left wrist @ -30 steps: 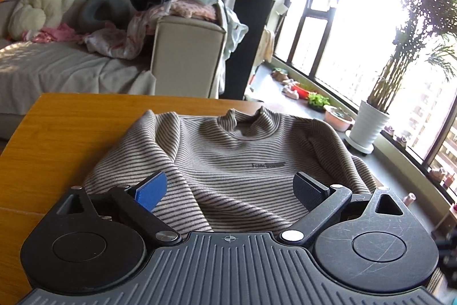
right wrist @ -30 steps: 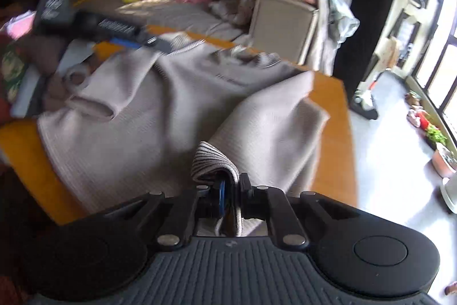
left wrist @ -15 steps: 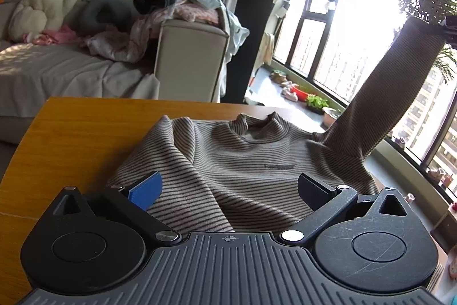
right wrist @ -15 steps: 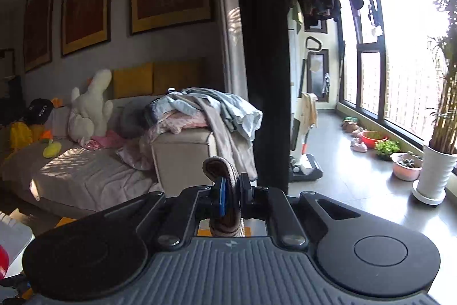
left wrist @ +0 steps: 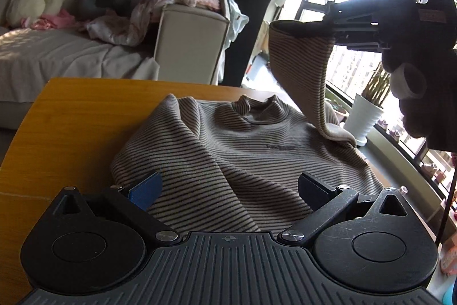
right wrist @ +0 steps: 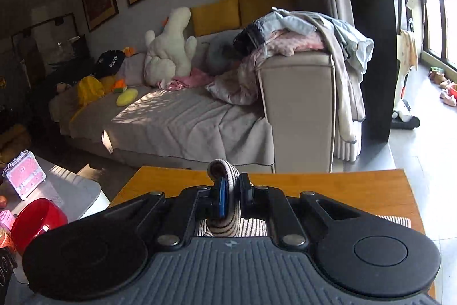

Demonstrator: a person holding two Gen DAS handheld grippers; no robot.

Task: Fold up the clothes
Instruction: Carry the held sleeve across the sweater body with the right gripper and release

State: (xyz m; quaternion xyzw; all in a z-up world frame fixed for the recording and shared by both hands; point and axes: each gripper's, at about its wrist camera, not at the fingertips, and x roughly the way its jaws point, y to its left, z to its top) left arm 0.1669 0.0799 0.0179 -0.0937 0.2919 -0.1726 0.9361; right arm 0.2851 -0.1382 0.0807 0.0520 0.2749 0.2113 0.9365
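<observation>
My left gripper (left wrist: 228, 187) hangs with fingers wide apart over the hem of the striped sweater (left wrist: 228, 150), which lies flat on the wooden table (left wrist: 71, 116), long axis toward 12 o'clock; farther, at 2 o'clock, my right gripper (right wrist: 231, 197) clamps the sleeve (left wrist: 302, 70), lifted high; I judge it nearer for folding inward.

We see the left gripper (left wrist: 228, 187) as a matte black body with a ribbed grey plate, marked by a small crosshair emblem (left wrist: 227, 238) at its front edge. To either side of the emblem sit round black discs and silver screws (left wrist: 165, 235). One finger pad is bright blue (left wrist: 145, 190), the other dark navy. The right gripper (right wrist: 231, 197) has the same build, with blue pads. Its dark handle (left wrist: 382, 16) bears a small brown label.
</observation>
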